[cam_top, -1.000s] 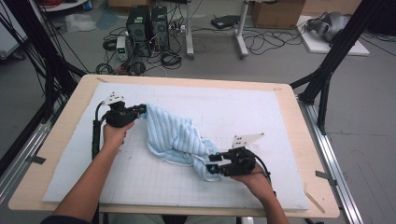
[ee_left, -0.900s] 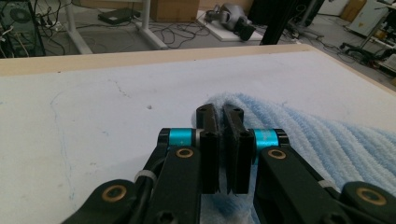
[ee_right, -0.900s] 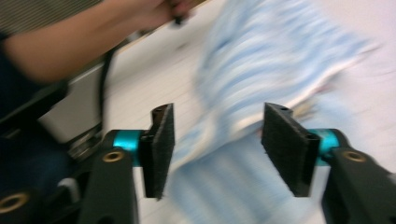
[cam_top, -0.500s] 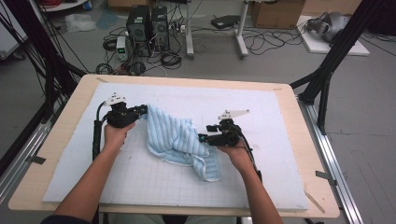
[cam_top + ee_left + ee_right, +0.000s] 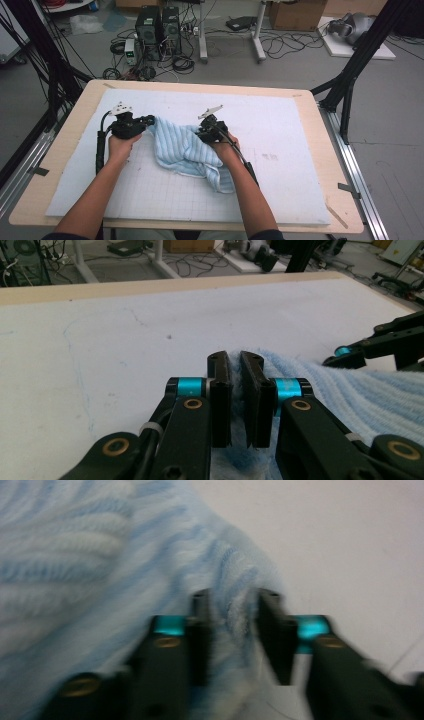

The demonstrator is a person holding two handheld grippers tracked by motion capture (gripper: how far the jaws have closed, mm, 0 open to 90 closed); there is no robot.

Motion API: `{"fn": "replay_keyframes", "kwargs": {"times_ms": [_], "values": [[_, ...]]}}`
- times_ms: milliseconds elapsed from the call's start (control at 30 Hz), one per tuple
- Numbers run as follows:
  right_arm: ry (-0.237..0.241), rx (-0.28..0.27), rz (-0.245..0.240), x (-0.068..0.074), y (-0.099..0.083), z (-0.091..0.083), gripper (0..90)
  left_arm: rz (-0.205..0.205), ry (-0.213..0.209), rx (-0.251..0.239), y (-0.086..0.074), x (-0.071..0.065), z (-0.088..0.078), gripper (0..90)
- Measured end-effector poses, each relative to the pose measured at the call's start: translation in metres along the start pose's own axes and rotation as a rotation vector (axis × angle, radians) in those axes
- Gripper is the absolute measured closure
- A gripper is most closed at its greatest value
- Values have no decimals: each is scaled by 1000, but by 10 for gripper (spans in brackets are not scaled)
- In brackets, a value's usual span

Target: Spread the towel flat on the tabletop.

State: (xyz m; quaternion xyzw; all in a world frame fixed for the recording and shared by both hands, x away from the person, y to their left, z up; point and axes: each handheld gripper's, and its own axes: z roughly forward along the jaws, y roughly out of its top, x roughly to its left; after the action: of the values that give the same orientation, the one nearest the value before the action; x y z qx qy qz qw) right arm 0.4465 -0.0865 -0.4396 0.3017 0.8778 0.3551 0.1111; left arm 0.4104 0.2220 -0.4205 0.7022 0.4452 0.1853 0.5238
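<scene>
A light blue striped towel (image 5: 185, 147) lies crumpled on the white mat (image 5: 280, 130), with a tail trailing toward the front. My left gripper (image 5: 150, 120) is shut on the towel's left corner; in the left gripper view the jaws (image 5: 236, 357) pinch the towel (image 5: 350, 390) edge. My right gripper (image 5: 201, 131) sits at the towel's far right edge. Its jaws have just been closing. In the blurred right gripper view they (image 5: 232, 597) stand on either side of a raised fold of the towel (image 5: 75, 555), touching it. The right gripper (image 5: 370, 345) also shows in the left gripper view.
The mat covers most of a wooden table (image 5: 320, 125). Black frame legs (image 5: 350, 75) stand at its right and left. Computers and cables (image 5: 160, 30) lie on the floor beyond the far edge.
My right gripper has moved from the towel's front right tail up and left to its far right edge. The tail now lies loose on the mat. The left gripper has stayed in place.
</scene>
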Motion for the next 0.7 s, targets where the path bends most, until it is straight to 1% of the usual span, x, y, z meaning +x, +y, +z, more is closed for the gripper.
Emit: {"fn": "replay_keyframes", "kwargs": {"times_ms": [67,100,133,167,200,233,267,333,367,400,433,467,500,533,567,600,633,667,700], "values": [[-1,10,-7,-2,2,0,805,-13,2,8,-3,2,1,826],[-49,9,-26,-10,5,-1,819,-14,2,8,-4,2,1,825],[-63,-3,-8,-16,7,-2,823,-14,2,8,-4,2,1,799],[-81,-21,7,-22,7,-4,825,-12,8,5,-4,2,1,745],[-108,-31,27,-29,8,-7,825,-26,27,-6,-4,0,3,670],[-108,-31,27,-29,8,-7,825,-26,27,-6,-4,0,3,608],[-164,-33,57,-44,9,-11,825,-32,32,-11,-3,-1,3,576],[-249,-36,64,-58,11,-17,823,-36,34,-9,-3,-2,3,487],[-249,-36,64,-58,11,-17,823,-37,32,-7,-3,-3,3,487],[-357,-57,57,-67,13,-26,824,-37,24,-10,-4,-4,2,465],[-357,-57,57,-67,13,-26,824,-33,21,-12,-4,-5,1,465],[-438,-62,79,-81,14,-35,823,-28,18,-8,-5,-6,0,450],[-482,-78,96,-88,13,-40,823,-30,9,-9,-6,-7,-1,447],[-505,-77,137,-94,13,-44,823,-32,-2,2,-7,-8,-3,446],[-545,-87,163,-99,11,-48,823,-32,-2,2,-7,-8,-3,433],[-572,-99,198,-104,8,-52,823,-34,-7,9,-7,-8,-4,423],[-588,-106,237,-108,5,-55,822,-38,-22,14,-7,-9,-4,423],[-588,-106,237,-108,5,-55,822,-35,-28,11,-7,-10,-4,423],[-584,-109,312,-114,-1,-58,810,-34,-48,5,-6,-14,-4,423]]}}
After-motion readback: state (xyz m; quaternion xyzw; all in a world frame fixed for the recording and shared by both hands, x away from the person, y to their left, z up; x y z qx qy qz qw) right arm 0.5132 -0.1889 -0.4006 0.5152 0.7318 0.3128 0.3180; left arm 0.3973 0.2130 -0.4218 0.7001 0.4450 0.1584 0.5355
